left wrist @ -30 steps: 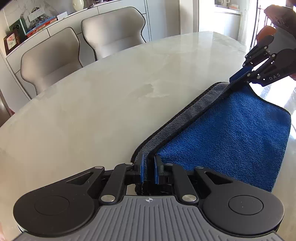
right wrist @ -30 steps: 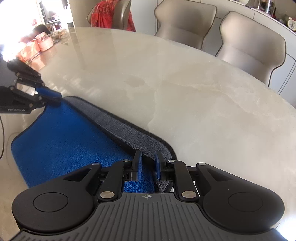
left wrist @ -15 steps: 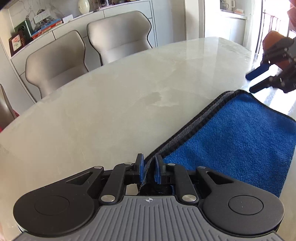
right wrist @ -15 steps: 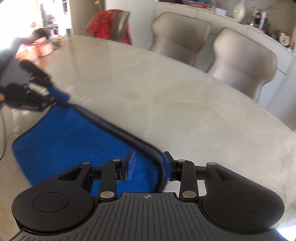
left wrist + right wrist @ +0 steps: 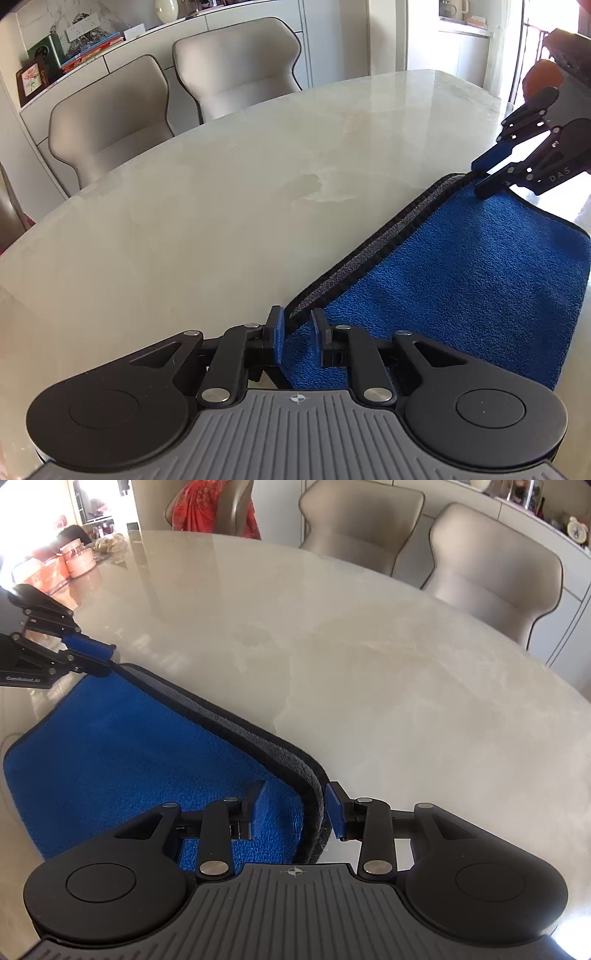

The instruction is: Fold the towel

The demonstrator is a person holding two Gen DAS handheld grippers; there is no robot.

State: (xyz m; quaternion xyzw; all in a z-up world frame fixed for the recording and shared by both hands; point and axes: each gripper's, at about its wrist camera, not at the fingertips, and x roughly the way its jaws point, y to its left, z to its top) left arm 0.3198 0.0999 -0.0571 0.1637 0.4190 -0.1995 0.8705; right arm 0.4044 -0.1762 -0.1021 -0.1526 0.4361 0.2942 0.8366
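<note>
**Operator:** Fingers first: what state are they in?

**Guide:** Your left gripper (image 5: 297, 334) has its jaws opening, with the towel (image 5: 461, 284) corner between them; the pads look just clear of the cloth. Your right gripper (image 5: 295, 808) stands spread, jaws astride the opposite corner without pressing it.

**Operator:** Why are both placed at the corners?

**Guide:** By my reading, you have laid one half over the other and are releasing at the two ends of the far edge, so the layers settle aligned. A grey underside strip with black binding shows along that edge, so the blue top layer sits slightly short of the lower one.

**Operator:** Where is the towel, and how does it run?

**Guide:** It lies flat on the marble table (image 5: 184, 221). In the left wrist view its long axis runs from 6 o'clock toward 2 o'clock. In the right wrist view it runs from 6 o'clock toward 10 o'clock.
</note>
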